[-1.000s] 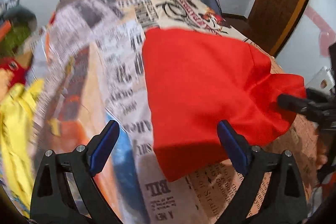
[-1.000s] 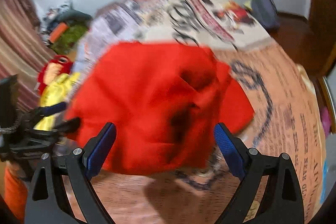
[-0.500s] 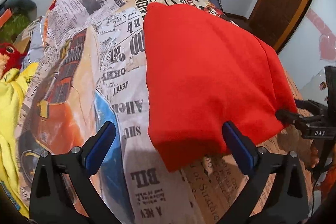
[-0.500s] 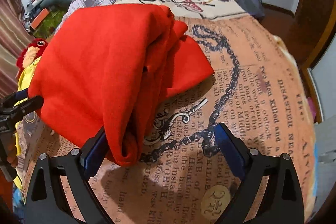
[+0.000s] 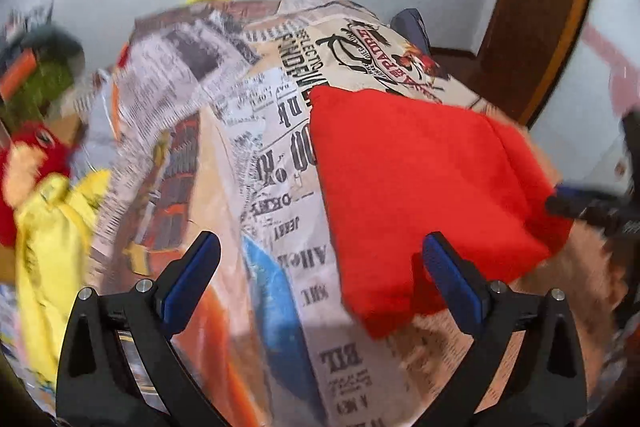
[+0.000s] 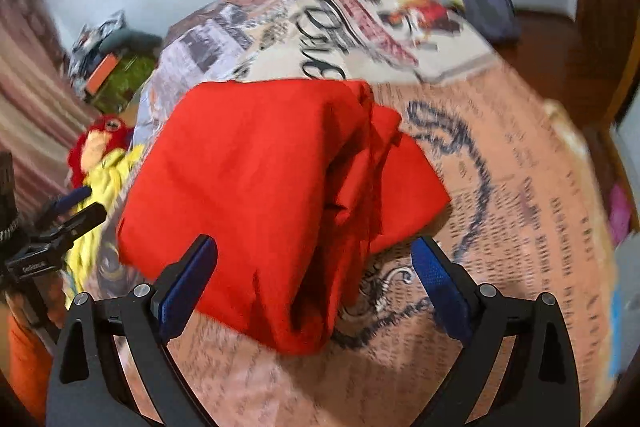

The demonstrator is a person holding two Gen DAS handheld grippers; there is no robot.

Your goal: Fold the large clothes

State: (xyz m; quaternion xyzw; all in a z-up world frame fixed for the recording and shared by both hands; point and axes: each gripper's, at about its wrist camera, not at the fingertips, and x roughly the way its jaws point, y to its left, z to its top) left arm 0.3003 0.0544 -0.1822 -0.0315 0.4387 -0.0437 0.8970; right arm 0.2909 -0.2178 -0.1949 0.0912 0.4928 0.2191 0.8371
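- The red garment (image 5: 420, 187) lay folded into a bundle on the bed (image 5: 280, 187), right of centre in the left wrist view and centre-left in the right wrist view. Neither gripper had hold of it.
- Left gripper (image 5: 320, 275) sat at the bottom of its own frame with its fingers (image 5: 192, 275) spread wide and nothing between them but printed bedspread. The right-hand finger just overlapped the bundle's near edge in the picture; couldn't tell if it touched.
- Right gripper (image 6: 314, 277) was low in its frame too, fingers (image 6: 436, 287) spread wide on either side of the bundle's near corner, pads not pressing on cloth.
- Both grippers pointed steeply down at the bed. Each one's tip also showed at the far edge of the other's view, so they flanked the garment.
- My read: a fold had just been laid and the next one needed setting up. To do it well, I'd have pinched through all the layers at the near edge, one gripper per corner, and lifted both evenly.
- The right side looked bunched and rumpled in the right wrist view, so smoothing it first would've helped.
- Yellow clothes (image 5: 52, 247) and a red plush toy (image 5: 36, 155) sat at the left edge, well clear.
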